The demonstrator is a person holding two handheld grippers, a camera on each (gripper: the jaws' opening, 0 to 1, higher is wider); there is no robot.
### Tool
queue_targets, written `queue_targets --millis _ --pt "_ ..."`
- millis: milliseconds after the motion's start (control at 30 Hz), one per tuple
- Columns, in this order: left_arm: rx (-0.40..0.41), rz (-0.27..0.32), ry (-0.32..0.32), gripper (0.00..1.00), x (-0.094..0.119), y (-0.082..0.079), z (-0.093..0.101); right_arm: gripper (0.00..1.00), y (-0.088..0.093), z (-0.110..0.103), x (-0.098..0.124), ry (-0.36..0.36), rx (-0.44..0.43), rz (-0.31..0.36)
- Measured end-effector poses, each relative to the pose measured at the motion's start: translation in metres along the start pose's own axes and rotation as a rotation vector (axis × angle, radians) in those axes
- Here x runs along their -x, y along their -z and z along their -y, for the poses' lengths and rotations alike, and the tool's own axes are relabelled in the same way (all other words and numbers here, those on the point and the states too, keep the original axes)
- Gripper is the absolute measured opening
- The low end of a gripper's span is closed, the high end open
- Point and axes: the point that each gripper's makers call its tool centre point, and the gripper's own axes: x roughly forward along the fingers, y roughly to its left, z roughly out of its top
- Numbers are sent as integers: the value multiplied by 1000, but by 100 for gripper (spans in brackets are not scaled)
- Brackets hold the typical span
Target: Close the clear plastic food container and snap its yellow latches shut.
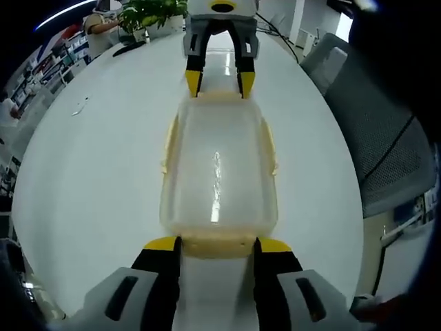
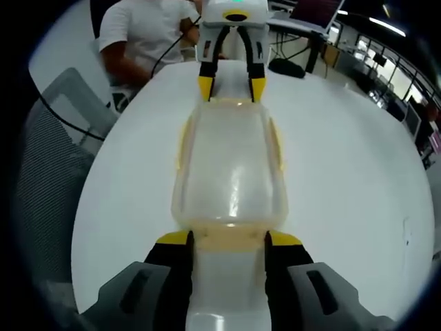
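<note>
The clear plastic food container (image 1: 219,172) lies lengthwise on a white round table (image 1: 103,158), its lid already resting on top. The two tongs face each other across it, one at each short end. This placing suits the job: each short end carries a yellow latch, and a gripper stands ready at each.

In the left gripper view, the left gripper (image 1: 216,247) rises from 6 o'clock. Its yellow-tipped jaws stand moderately apart, one on either side of the near yellow latch (image 1: 218,245), which lies between them. Whether the tips press the latch or merely flank it cannot be told. At 12 o'clock in the same view the right gripper (image 1: 220,81) comes in, its jaws likewise parted and its tips at the far end of the container.

The right gripper view mirrors this. Its own jaws bracket the latch (image 2: 229,240) at 6 o'clock, and the left gripper shows at 12 o'clock. Neither gripper plainly clamps anything.

Long yellow latches (image 1: 169,141) also run along the sides, at 9 and 3 o'clock; they appear to flare outward, so they probably remain unsnapped.

A grey mesh chair (image 1: 386,138) stands by the table at 3 o'clock in the left gripper view, and a seated person in a white shirt (image 2: 148,31) is at 11 o'clock in the right gripper view.
</note>
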Motion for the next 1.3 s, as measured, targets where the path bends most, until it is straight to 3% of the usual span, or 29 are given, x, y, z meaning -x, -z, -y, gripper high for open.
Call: queue_targets --millis 767,1300 --pt "27 -41 0 32 -2 0 6 34 2 -5 7 16 46 -11" --pt "26 -52 -26 32 19 -3 7 34 -13 -11 27 33 67 6"
